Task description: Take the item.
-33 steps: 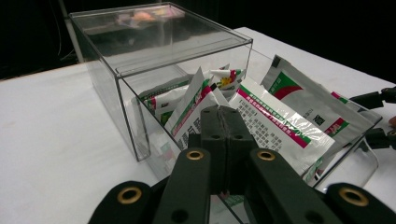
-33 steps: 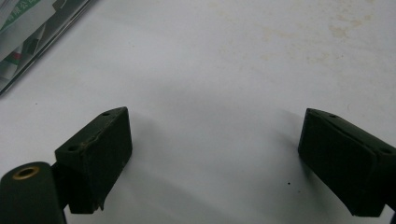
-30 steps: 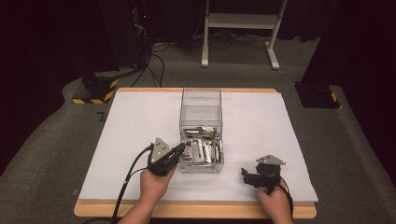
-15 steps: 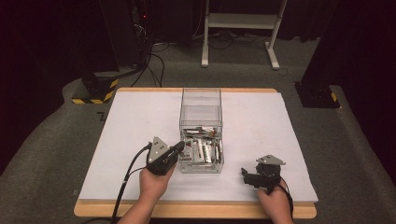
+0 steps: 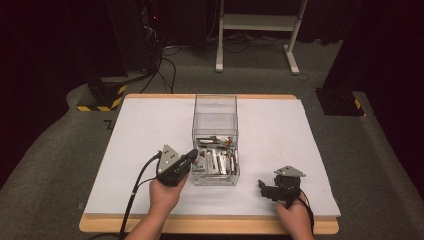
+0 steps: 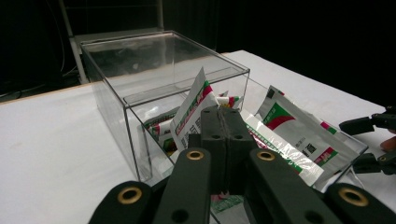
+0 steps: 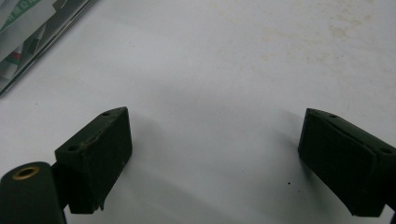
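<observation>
The packets [image 5: 216, 161] lie in a loose heap in the near half of the clear box [image 5: 215, 107], which stands at the middle of the white table [image 5: 140, 135]. In my left gripper view I see them as white sachets [image 6: 299, 135] with red and green print; one [image 6: 192, 109] stands tilted up against the inside of the near wall, the others lie flat or overlapping behind it. The far half of the box looks bare from above, though the glare on the clear walls makes that hard to judge.

My left gripper [image 5: 191, 156] sits at the box's near left corner, tips pointing into it over the rim. Its jaws are pressed together, pad against pad, and I see nothing pinched between them. In the left gripper view [image 6: 222, 122] the closed tips stand just in front of the tilted sachet; whether they touch it I cannot tell. My left hand [image 5: 165, 192] holds the gripper from below, its cable [image 5: 135, 187] trailing back off the near edge.

My right gripper [image 5: 264, 187] rests on the table to the right of the box and nearer to me, well apart from it, pointing left. In the right gripper view [image 7: 212, 154] its jaws stand wide apart over bare white tabletop with nothing between them, and a corner of the box [image 7: 28, 32] with packets shows at the upper left. My right hand [image 5: 292, 215] grips it from behind.
</observation>
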Action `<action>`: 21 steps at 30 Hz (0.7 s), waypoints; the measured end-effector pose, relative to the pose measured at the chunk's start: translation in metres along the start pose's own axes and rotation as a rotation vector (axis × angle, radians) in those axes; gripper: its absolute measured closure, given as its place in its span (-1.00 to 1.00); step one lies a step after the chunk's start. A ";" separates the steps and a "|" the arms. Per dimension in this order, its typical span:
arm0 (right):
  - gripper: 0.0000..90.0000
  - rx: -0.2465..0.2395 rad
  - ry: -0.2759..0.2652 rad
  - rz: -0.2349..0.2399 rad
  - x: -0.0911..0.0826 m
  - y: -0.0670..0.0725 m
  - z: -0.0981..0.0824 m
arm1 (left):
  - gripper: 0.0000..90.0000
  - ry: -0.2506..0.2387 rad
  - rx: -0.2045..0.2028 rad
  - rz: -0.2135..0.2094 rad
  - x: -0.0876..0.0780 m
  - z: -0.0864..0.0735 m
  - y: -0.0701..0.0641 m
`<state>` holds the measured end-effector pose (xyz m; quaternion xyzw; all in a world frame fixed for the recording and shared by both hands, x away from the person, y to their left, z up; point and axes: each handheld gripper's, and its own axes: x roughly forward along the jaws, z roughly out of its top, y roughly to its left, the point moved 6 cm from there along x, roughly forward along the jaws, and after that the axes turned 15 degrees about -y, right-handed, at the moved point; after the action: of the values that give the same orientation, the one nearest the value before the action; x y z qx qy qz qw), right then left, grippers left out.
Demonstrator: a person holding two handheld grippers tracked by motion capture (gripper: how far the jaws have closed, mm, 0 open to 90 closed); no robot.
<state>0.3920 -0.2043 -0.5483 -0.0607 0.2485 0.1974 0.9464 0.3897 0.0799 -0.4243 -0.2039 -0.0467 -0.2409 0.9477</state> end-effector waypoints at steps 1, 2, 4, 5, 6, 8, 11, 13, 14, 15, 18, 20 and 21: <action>-0.79 0.000 0.000 0.000 0.000 0.000 0.000 | 0.99 -0.002 0.001 -0.001 0.000 0.001 0.000; -0.79 0.000 0.000 0.000 0.000 0.000 0.000 | 0.99 -0.006 -0.004 0.000 0.000 0.002 0.000; -0.79 0.000 0.000 0.000 0.000 0.000 0.000 | 0.99 -0.011 -0.005 -0.002 0.000 0.003 -0.001; -0.79 0.000 0.000 0.000 0.000 0.000 0.000 | 0.99 -0.013 -0.002 -0.003 0.000 0.004 -0.001; -0.79 0.000 0.000 0.000 0.000 0.000 0.000 | 0.99 -0.017 -0.008 -0.003 0.000 0.005 -0.001; -0.79 0.000 0.000 0.000 0.000 0.000 0.000 | 0.99 -0.019 -0.012 -0.004 0.000 0.007 -0.001; -0.79 0.000 -0.001 0.000 0.000 0.000 0.000 | 0.99 -0.024 -0.012 -0.006 0.000 0.009 -0.001; -0.79 0.000 0.000 0.000 0.000 0.000 0.000 | 0.99 -0.030 -0.011 -0.008 0.000 0.011 -0.001; -0.79 0.000 -0.001 0.000 0.000 0.000 0.000 | 0.99 -0.032 -0.013 -0.009 0.000 0.012 -0.001; -0.79 0.000 0.000 0.000 0.000 0.000 0.000 | 0.99 -0.033 -0.009 -0.012 0.000 0.013 -0.001; -0.79 0.000 -0.001 0.000 0.000 0.000 0.000 | 0.99 -0.046 -0.012 -0.015 0.000 0.018 -0.003; -0.79 0.000 -0.001 -0.001 0.000 0.000 0.000 | 0.99 -0.052 -0.016 -0.018 0.000 0.020 -0.004; -0.79 0.000 -0.001 -0.001 0.000 0.000 0.000 | 0.99 -0.054 -0.017 -0.019 -0.001 0.021 -0.005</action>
<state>0.3920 -0.2043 -0.5484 -0.0608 0.2479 0.1972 0.9465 0.3872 0.0852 -0.4033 -0.2181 -0.0723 -0.2449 0.9419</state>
